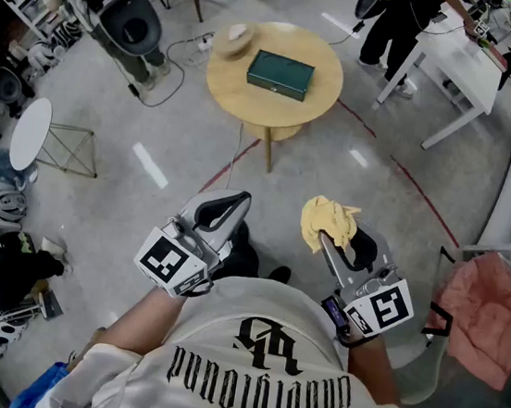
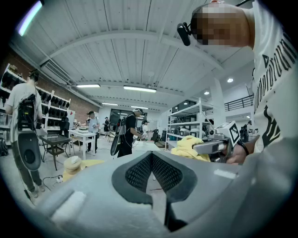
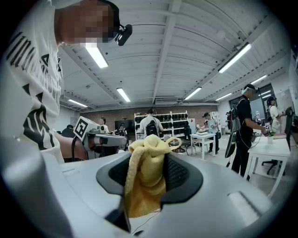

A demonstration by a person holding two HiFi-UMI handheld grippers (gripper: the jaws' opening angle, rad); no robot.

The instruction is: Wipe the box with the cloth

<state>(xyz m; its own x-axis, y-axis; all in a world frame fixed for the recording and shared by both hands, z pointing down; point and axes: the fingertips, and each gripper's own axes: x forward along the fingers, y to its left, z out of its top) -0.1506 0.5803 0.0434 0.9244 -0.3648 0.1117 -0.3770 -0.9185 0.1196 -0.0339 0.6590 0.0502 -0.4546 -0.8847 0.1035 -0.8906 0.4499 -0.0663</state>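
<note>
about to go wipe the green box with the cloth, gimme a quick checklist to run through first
1. Cloth gripped in the right tool: ok, the jaws are shut on the yellow cloth.
2. Left tool free: ok, it is shut with nothing between the jaws.
3. Box ready: ok, it lies flat on the round table.
4. Box top free: ok, the beige thing lies beside the box, apart from it.
5. Box within reach: not ok, the table stands well ahead across the floor and both tools are close to the body.
6. Where the box needs wiping: cannot tell, it is too small to judge.
</note>
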